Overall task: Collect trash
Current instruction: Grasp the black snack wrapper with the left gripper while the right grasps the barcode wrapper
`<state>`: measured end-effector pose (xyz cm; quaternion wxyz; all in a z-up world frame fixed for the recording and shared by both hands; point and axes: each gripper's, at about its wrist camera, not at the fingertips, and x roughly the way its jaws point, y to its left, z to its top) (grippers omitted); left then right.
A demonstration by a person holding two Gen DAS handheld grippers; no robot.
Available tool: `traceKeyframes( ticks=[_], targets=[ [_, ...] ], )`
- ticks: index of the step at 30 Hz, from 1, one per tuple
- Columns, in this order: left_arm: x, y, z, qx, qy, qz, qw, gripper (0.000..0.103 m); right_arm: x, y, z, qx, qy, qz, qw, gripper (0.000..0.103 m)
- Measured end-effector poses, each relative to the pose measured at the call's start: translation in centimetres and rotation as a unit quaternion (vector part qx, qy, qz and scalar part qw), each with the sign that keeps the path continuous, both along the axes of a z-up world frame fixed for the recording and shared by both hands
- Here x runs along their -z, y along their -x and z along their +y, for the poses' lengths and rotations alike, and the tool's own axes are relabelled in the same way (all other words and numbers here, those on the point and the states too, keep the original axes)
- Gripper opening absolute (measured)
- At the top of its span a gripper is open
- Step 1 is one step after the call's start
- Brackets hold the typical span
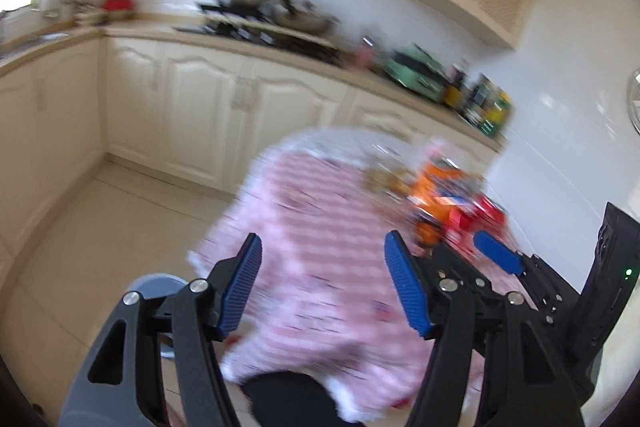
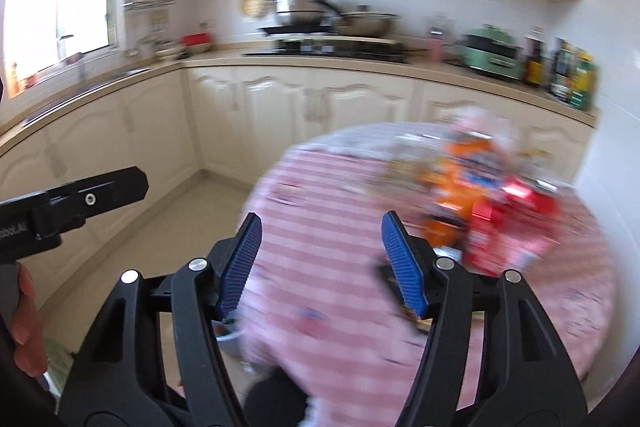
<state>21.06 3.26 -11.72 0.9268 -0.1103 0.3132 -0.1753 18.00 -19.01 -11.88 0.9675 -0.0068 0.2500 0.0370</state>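
Note:
A round table with a pink striped cloth (image 1: 320,227) (image 2: 340,227) lies ahead, blurred. On its far right side sits a heap of trash: an orange packet (image 1: 436,195) (image 2: 464,167) and red packets (image 1: 480,215) (image 2: 516,223). My left gripper (image 1: 324,243) hangs open above the near part of the cloth, short of the heap, with nothing between its blue pads. My right gripper (image 2: 322,223) is open too, empty, left of the heap. One of its blue fingers (image 1: 498,253) shows in the left wrist view, beside the red packets.
Cream cabinets and a counter (image 2: 320,67) run along the back with a stove, pots (image 2: 300,3), a green appliance (image 2: 492,51) and bottles. A grey round thing (image 1: 156,287) stands on the tiled floor left of the table. A hand (image 2: 24,307) holds the left gripper's body (image 2: 80,203).

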Motion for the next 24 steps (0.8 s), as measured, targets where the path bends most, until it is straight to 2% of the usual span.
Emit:
traceKeyframes(
  ticks=[5,11,16,24],
  targets=[
    [2.4,-0.8,-7.0,0.069,-0.002,0.048,0.9965,0.065,1.7,1.5,-7.3,0.074,-0.01,0.012,0.997,0.063],
    [4.7,-1.7,-12.8,0.11,-0.039,0.079,0.9901,0.065,3.9,1.9,-12.9,0.131,-0.038,0.026,0.99,0.063],
    [5.6,-4.1,-15.8,0.088,-0.04,0.098,0.9905,0.066,5.1,1.6,-15.0,0.14,-0.063,0.028,0.988,0.064],
    [7.9,-7.9,-18.3,0.034,-0.068,0.144,0.9867,0.066,6.6,0.3,-16.0,0.122,-0.085,0.04,0.988,0.064]
  ],
)
